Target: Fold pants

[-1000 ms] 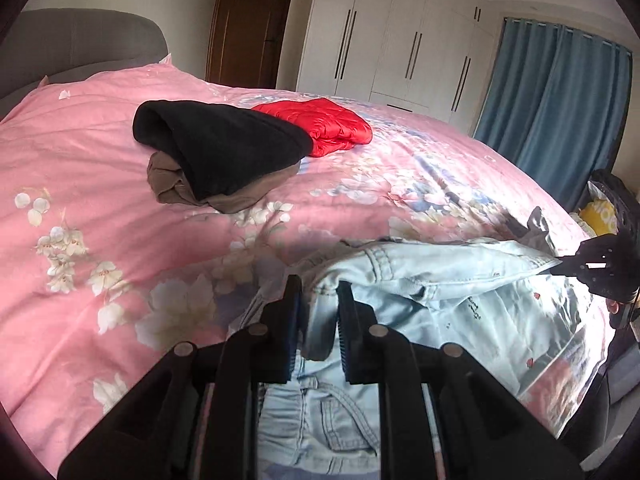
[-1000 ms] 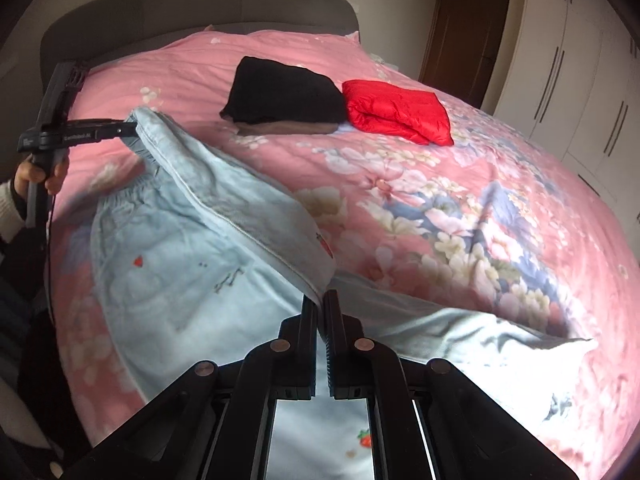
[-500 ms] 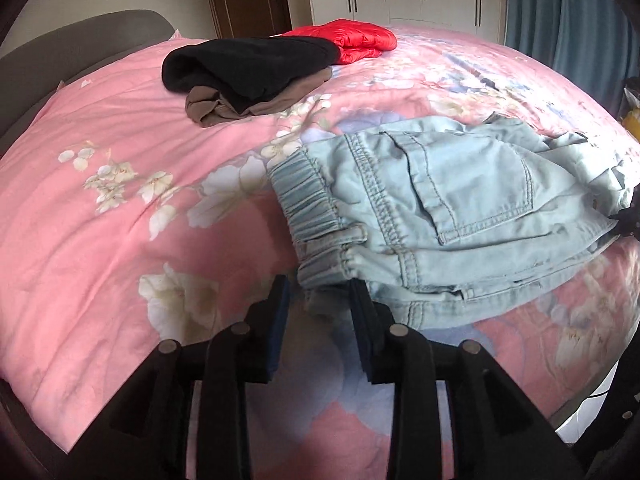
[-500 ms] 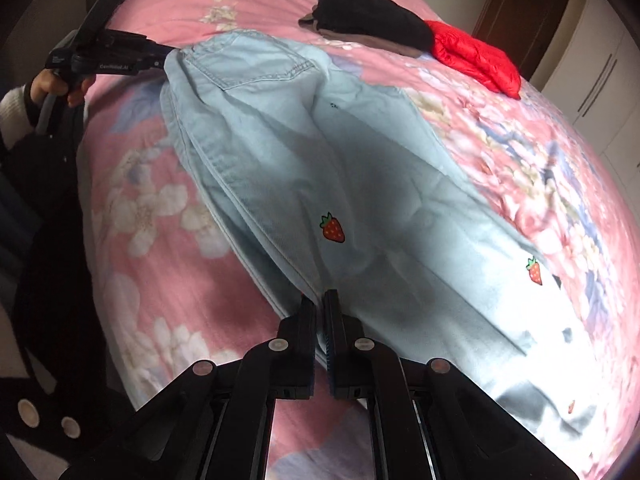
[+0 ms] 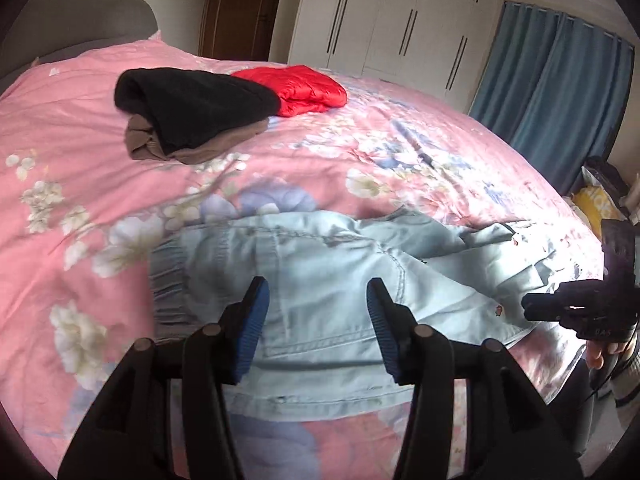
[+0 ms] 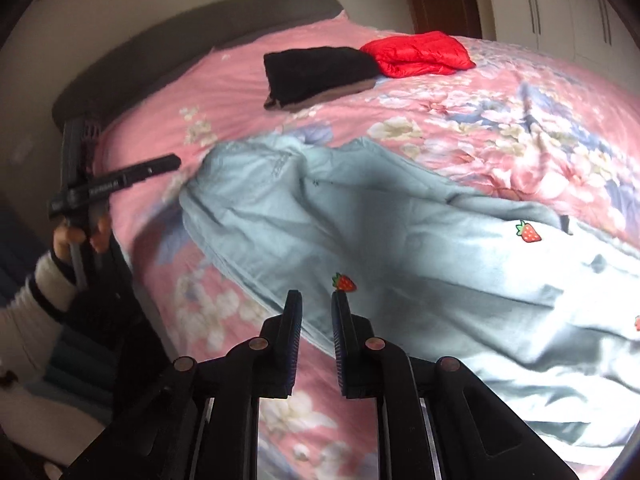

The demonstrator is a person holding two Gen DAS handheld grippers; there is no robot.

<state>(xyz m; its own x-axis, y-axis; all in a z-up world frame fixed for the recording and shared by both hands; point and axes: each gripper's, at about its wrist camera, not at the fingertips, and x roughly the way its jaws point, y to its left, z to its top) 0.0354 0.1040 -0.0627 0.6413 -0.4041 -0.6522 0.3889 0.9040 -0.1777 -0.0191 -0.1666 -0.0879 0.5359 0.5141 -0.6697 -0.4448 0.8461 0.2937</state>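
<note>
Light blue denim pants [image 5: 328,276] with small strawberry prints lie spread and rumpled on the pink floral bed cover [image 5: 80,128]. They also show in the right wrist view [image 6: 400,232]. My left gripper [image 5: 316,292] is open wide above the waistband end and holds nothing. It also shows in the right wrist view [image 6: 120,180], left of the waistband. My right gripper [image 6: 316,300] is slightly open over the pants' near edge beside a strawberry print [image 6: 344,282], with nothing between its pads. It also shows in the left wrist view [image 5: 536,304], at the leg end.
A folded black garment on a brown one [image 5: 192,112] and a folded red jacket [image 5: 296,88] lie at the far side of the bed. A grey headboard [image 6: 180,52], white wardrobes [image 5: 400,20] and blue curtains [image 5: 560,92] surround the bed.
Both grippers have let go of the pants and opened. The pants, held up a second ago, now lie on the bed. Both grippers have pulled back a little.
</note>
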